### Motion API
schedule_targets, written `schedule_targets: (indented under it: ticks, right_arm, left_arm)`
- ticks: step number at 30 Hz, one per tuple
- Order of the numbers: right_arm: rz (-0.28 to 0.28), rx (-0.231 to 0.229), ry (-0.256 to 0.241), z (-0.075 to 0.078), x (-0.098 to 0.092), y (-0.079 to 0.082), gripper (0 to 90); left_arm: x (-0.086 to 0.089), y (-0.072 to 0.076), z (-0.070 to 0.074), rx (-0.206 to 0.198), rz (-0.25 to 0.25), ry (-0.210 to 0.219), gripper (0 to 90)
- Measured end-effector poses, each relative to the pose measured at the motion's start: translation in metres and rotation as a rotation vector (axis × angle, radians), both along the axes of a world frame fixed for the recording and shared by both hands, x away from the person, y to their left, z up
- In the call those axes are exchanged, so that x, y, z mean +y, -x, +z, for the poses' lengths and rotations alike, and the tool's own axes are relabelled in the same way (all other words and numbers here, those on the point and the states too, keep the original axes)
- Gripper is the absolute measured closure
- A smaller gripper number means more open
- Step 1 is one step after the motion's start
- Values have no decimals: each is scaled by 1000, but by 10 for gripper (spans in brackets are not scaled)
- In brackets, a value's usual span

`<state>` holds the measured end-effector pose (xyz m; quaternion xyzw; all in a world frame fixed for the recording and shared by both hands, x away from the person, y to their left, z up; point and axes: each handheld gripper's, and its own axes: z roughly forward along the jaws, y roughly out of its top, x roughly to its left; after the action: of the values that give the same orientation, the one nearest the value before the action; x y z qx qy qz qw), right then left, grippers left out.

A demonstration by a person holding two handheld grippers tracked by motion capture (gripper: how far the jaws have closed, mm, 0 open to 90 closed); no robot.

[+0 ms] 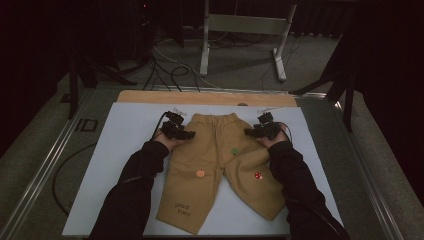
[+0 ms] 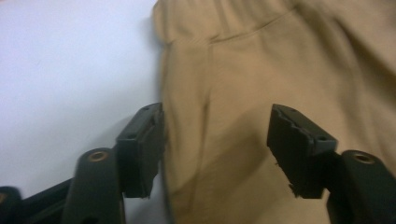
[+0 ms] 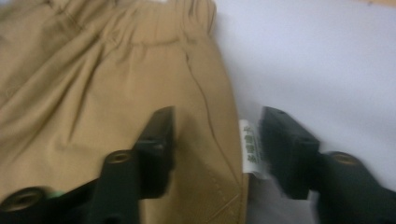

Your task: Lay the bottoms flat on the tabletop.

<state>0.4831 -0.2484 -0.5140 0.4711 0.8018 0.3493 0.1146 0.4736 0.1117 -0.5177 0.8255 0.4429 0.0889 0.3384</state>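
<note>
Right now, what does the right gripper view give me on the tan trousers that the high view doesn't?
Right gripper view alone: a small white care label with green print sticking out of the side seam, between the open right gripper jaws. High view alone: the whole spread of the tan cotton trousers, the orange, green and red patches, the "good time" lettering, and the left gripper at the opposite hip. Both: elastic waistband on the white mat.
</note>
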Motion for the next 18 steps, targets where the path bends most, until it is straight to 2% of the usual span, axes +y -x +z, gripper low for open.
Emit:
schedule_targets:
  ticks: [1, 2, 3, 4, 5, 6, 8, 13, 17, 18]
  right_arm:
    - [8, 1, 1, -1, 1, 0, 510]
    - [29, 18, 12, -3, 2, 0, 627]
    - [41, 22, 14, -3, 4, 1, 677]
    - [60, 22, 24, -3, 5, 1, 750]
    - [60, 22, 24, -3, 5, 1, 750]
    - [72, 36, 24, -2, 7, 1, 823]
    - [73, 37, 27, -1, 8, 1, 832]
    - [79, 35, 22, 3, 11, 1, 854]
    - [72, 22, 7, 7, 11, 2, 854]
    - [69, 13, -11, 8, 12, 1, 855]
  left_arm:
    - [0, 0, 0, -2, 7, -2, 456]
    - [1, 0, 0, 6, 10, 12, 571]
    - [1, 1, 0, 4, -12, 0, 595]
    - [1, 1, 0, 4, -12, 0, 656]
    - [1, 1, 1, 10, -17, -5, 656]
    - [1, 1, 1, 16, -20, -6, 765]
    - [2, 0, 3, 20, -14, -11, 875]
    - [4, 2, 8, -7, -20, -25, 892]
    - [9, 1, 15, -20, -10, -17, 894]
    - [11, 0, 16, -26, -6, -19, 894]
